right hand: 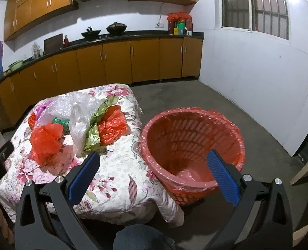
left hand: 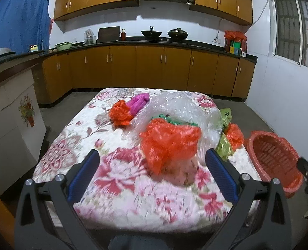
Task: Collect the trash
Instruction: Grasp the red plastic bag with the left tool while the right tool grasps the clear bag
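Crumpled plastic trash lies on a floral-clothed table (left hand: pixel 116 183): a near orange bag (left hand: pixel 170 143), a far orange bag (left hand: pixel 120 115), a pink bag (left hand: pixel 138 102), clear bubble wrap (left hand: pixel 181 106), a green wrapper (left hand: pixel 224 143) and another orange bag (left hand: pixel 235 135). A red basket (right hand: pixel 193 145) lined with a red bag stands at the table's right edge. My left gripper (left hand: pixel 152 162) is open and empty, just short of the near orange bag (right hand: pixel 46 141). My right gripper (right hand: pixel 154 162) is open and empty, in front of the basket (left hand: pixel 274 158).
Brown kitchen cabinets (left hand: pixel 149 68) and a dark counter with woks run along the far wall. A white cabinet (left hand: pixel 10 123) stands left of the table. A grey floor (right hand: pixel 247 129) and a white wall lie right of the basket.
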